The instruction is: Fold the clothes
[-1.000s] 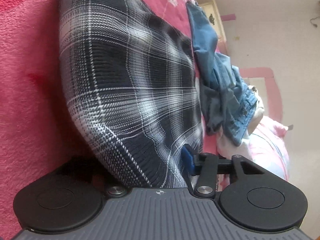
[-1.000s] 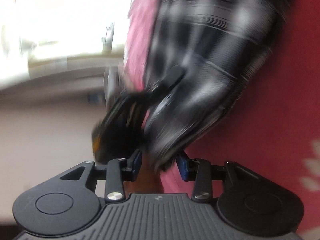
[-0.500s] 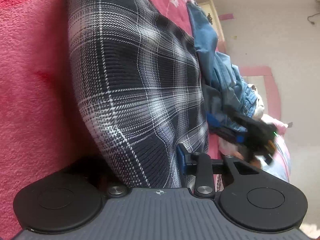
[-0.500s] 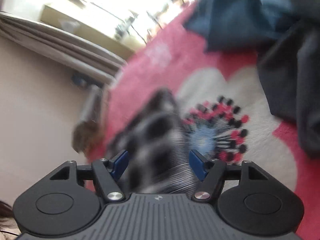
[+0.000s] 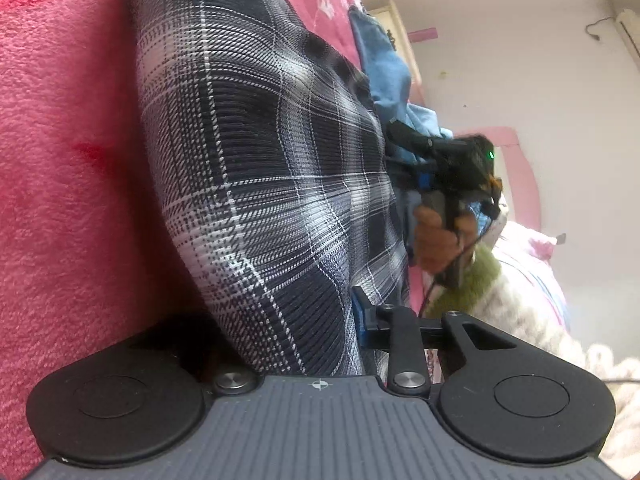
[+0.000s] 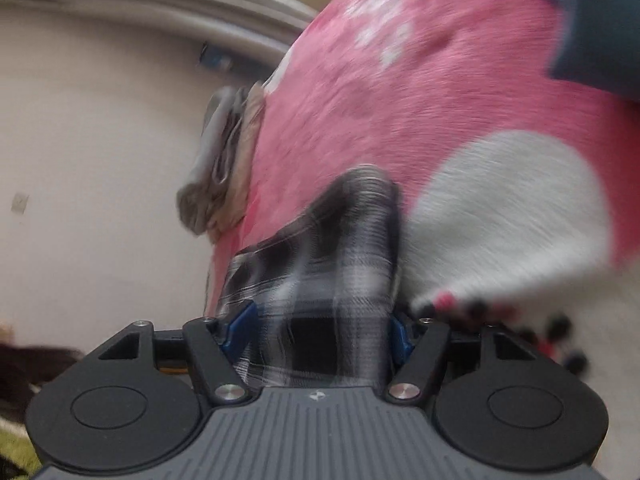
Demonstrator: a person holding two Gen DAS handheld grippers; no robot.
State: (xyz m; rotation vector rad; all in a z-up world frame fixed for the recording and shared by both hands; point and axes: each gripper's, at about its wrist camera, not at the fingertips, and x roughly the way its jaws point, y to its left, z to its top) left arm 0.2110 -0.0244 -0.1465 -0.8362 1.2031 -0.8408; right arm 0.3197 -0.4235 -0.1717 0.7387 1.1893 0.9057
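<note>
A black-and-white plaid garment [image 5: 260, 160] bulges up off the pink blanket [image 5: 60, 160] in the left wrist view. My left gripper [image 5: 296, 320] has it bunched between its jaws, which are closing. One blue pad [image 5: 362, 316] presses the cloth; the other finger is hidden behind it. Beyond the garment's far edge a hand [image 5: 436, 240] holds my right gripper [image 5: 404, 156]. In the blurred right wrist view, a fold of the plaid garment [image 6: 340, 240] fills my right gripper [image 6: 320, 332] from pad to pad, the jaws standing wide.
Blue denim clothes [image 5: 384, 72] are heaped behind the garment, showing as dark blue cloth [image 6: 592, 20] at top right. A stack of folded grey and beige clothes [image 6: 224, 160] sits at the bed's edge by the wall. The blanket has a white flower patch [image 6: 500, 208].
My right gripper has swung across the bed with the plaid cloth still between its jaws, which stand wider, and has come into the left wrist view. My left gripper has hardly moved.
</note>
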